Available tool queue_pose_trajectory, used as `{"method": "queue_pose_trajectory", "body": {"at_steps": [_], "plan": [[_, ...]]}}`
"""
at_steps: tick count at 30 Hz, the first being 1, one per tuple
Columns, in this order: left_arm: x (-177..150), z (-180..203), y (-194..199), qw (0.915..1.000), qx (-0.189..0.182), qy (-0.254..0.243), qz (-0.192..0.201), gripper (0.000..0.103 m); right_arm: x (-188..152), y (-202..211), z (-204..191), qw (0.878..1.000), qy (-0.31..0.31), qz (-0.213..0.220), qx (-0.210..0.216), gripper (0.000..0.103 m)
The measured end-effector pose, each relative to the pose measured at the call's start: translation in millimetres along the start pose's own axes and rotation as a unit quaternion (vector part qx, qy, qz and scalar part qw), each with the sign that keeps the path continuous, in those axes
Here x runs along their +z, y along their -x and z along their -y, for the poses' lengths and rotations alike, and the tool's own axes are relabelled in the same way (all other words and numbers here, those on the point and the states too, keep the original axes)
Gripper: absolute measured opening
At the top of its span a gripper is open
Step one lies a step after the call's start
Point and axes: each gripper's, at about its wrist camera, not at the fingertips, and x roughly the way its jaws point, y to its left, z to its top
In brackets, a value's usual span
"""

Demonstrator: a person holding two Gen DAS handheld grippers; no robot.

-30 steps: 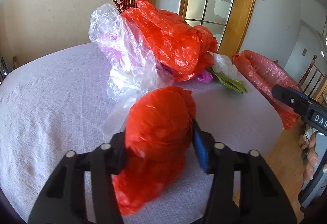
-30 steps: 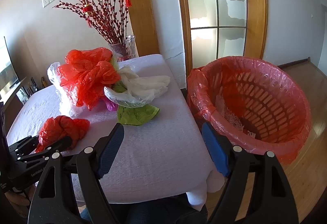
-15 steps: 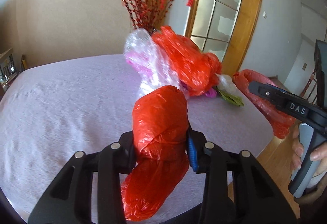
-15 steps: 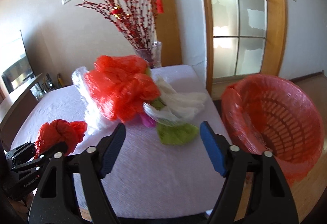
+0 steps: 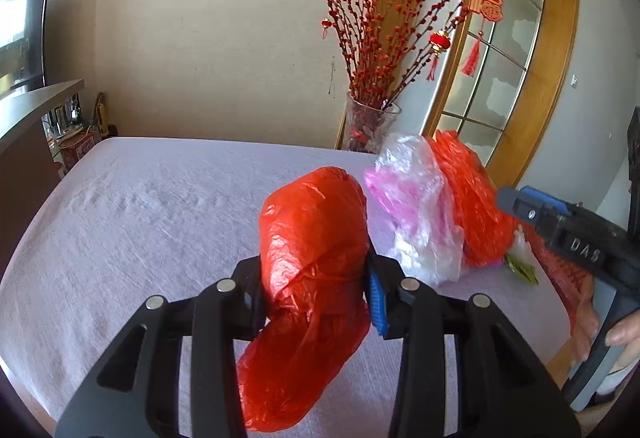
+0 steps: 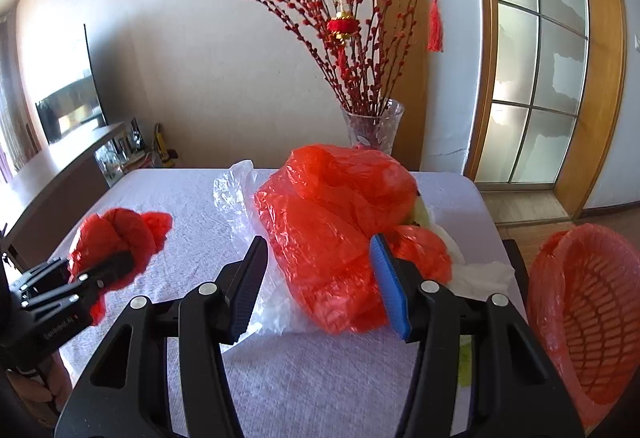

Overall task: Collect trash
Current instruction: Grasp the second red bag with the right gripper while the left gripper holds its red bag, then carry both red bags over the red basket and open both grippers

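Note:
My left gripper (image 5: pixel 314 290) is shut on a crumpled red plastic bag (image 5: pixel 312 270) and holds it above the table; it also shows in the right wrist view (image 6: pixel 116 242). My right gripper (image 6: pixel 320 278) is open and empty, its jaws on either side of a big red plastic bag (image 6: pixel 336 222) in the trash pile. A clear bag (image 5: pixel 416 214) lies against that pile. The red-lined trash basket (image 6: pixel 584 318) stands off the table's right edge.
The table has a pale cloth (image 6: pixel 192 198). A glass vase (image 6: pixel 372 130) of red branches stands at the far edge. White bags (image 6: pixel 480 274) and a green scrap (image 5: pixel 520 270) lie by the pile. A dark cabinet (image 5: pixel 24 142) is at the left.
My left gripper has lifted the red bag and swung left, away from the pile. My right gripper has moved forward to the big red bag, and the basket has slid to the right.

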Motion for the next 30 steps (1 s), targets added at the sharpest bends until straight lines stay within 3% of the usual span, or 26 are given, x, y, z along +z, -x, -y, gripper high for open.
{"method": "queue_pose_trajectory", "body": {"at_steps": [6,8,10,13,30], "plan": [[20,-3,-1,1.0,0.0,-0.002,0.008,0.039,1,-21,-2,0.999,0.01,-0.027,-0.022,0.051],[25,-3,-1,1.0,-0.002,-0.001,0.009,0.039,-2,-25,-1,0.999,0.015,-0.04,-0.025,0.036],[28,-5,-1,0.9999,-0.004,0.0,0.01,0.039,-7,-28,-1,0.998,0.021,-0.051,-0.025,0.013],[29,-4,1,0.9999,-0.003,0.0,0.011,0.039,-8,-23,-3,0.998,0.028,-0.048,-0.022,0.004],[35,24,11,0.999,-0.028,-0.022,0.026,0.039,8,39,15,0.999,-0.024,0.034,0.021,0.003]]}}
